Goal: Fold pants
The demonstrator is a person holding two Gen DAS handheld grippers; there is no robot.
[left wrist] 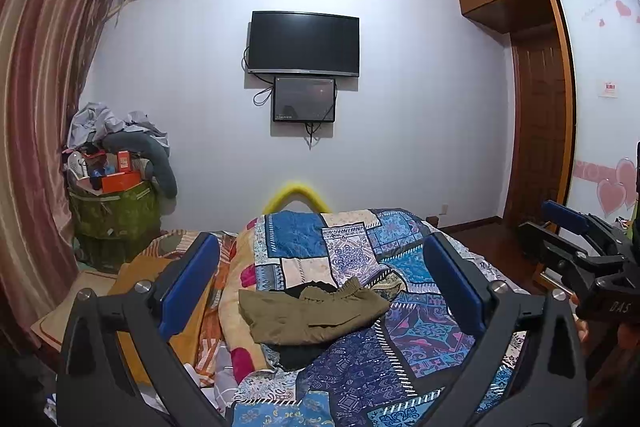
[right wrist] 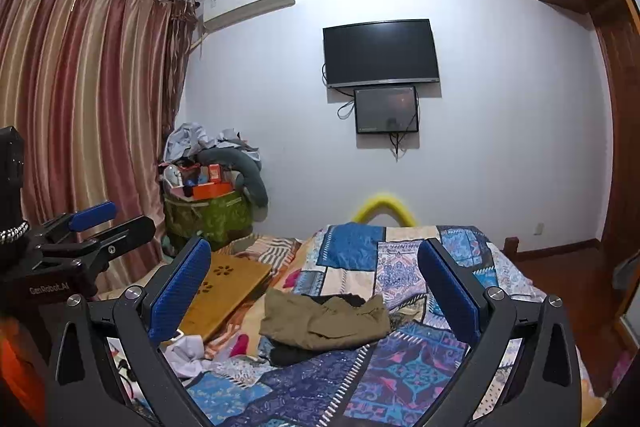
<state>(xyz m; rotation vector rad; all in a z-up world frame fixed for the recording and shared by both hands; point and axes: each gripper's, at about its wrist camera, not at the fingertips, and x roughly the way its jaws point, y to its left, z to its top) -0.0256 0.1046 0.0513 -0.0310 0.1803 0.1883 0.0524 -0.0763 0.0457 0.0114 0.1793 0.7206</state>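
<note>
Olive-brown pants [left wrist: 312, 315] lie bunched in a rough fold on the patchwork quilt [left wrist: 352, 379], over a dark garment [left wrist: 298, 349]. They also show in the right wrist view [right wrist: 324, 321]. My left gripper [left wrist: 320, 291] is open and empty, held above and short of the pants. My right gripper [right wrist: 316, 291] is open and empty too, at a similar height. The right gripper shows at the right edge of the left wrist view [left wrist: 560, 227], and the left gripper at the left edge of the right wrist view [right wrist: 104, 219].
A wooden board [right wrist: 224, 287] lies on the bed left of the pants. White cloth [right wrist: 186, 349] sits near the front left. A green bin of clutter [right wrist: 208, 211] stands by the curtain [right wrist: 80, 107]. A TV [right wrist: 380, 53] hangs on the far wall. A wardrobe [left wrist: 540, 107] stands right.
</note>
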